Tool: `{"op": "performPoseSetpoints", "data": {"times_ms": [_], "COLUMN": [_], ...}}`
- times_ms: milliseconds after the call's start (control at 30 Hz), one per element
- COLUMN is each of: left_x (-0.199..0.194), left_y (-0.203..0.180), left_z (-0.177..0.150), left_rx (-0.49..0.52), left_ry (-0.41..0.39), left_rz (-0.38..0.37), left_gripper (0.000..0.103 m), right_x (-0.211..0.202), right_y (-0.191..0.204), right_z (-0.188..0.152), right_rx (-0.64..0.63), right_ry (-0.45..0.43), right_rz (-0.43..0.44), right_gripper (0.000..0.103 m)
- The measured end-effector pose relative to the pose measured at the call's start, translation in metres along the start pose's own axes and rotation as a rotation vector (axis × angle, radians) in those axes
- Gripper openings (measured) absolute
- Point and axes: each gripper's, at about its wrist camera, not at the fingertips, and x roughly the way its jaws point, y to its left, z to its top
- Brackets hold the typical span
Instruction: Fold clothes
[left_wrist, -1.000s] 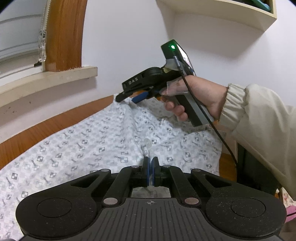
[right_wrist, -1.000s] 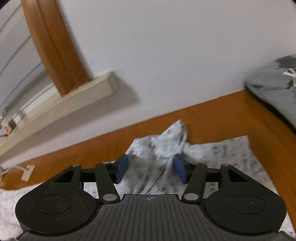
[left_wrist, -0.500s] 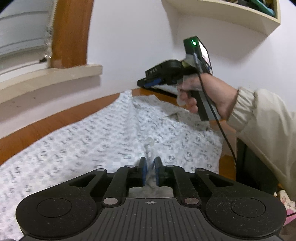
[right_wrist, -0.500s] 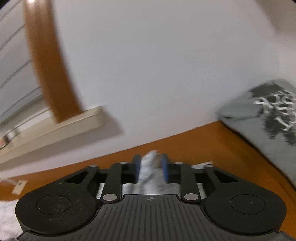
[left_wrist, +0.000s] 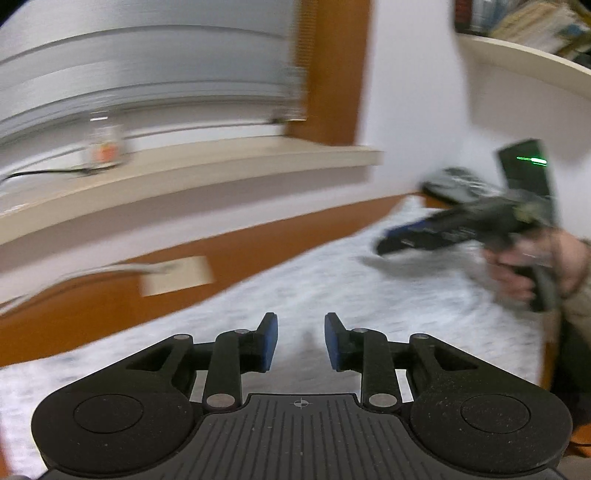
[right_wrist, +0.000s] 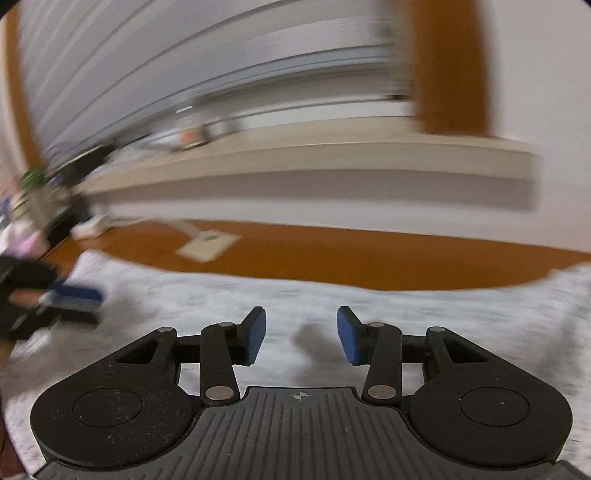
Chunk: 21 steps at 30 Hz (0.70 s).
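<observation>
Wooden bench (left_wrist: 92, 314), patterned shirt (left_wrist: 332, 295) spread flat. Both my jaws opening, nothing between them. Risk: fast, blurred sweep; trailing pads could snag cloth, rumpling the fold.

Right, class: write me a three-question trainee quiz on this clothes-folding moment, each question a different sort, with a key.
1. True or false: the left gripper has the patterned shirt pinched between its fingers.
2. Multiple choice: the shirt lies on A) a wooden table B) a tiled floor C) a sofa.
3. Fill in: the flat pale thing beyond the shirt, near the wall, is a ___.

Key: 1 false, both grippers' jaws are opening, nothing between them; 2 A; 3 card, too blurred to tell more.
</observation>
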Motion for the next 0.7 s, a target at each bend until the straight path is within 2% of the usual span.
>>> {"op": "performPoseSetpoints", "data": {"times_ms": [67,133,267,433,533,633,667,700], "left_x": [-0.008,-0.016,-0.024,-0.020,-0.013,-0.013,-0.013,-0.013], "left_y": [0.025,0.053,0.100,0.129,0.136,0.141,0.140,0.139], "left_z": [-0.002,-0.005,-0.015,-0.029,-0.034,-0.032,-0.032,-0.032], "left_rx": [-0.030,-0.066,-0.133,-0.177,-0.190,-0.212,-0.207,-0.200], "left_ry": [0.000,0.011,0.045,0.095,0.095,0.089,0.086,0.084], "left_rz": [0.047,0.101,0.150,0.115,0.084,0.072,0.077,0.083], "left_gripper": [0.040,0.040,0.040,0.040,0.040,0.039,0.037,0.026], "right_x": [0.006,0.012,0.029,0.054,0.063,0.071,0.075,0.077], "right_y": [0.029,0.063,0.132,0.198,0.223,0.237,0.241,0.242], "right_z": [0.004,0.004,-0.001,-0.014,-0.021,-0.027,-0.027,-0.027], "right_rx": [-0.042,-0.089,-0.195,-0.324,-0.381,-0.429,-0.440,-0.442], "right_ry": [0.010,0.018,0.032,0.058,0.063,0.051,0.052,0.050], "right_rz": [0.050,0.109,0.203,0.290,0.327,0.325,0.318,0.310], "right_gripper": [0.046,0.048,0.049,0.050,0.054,0.055,0.051,0.043]}}
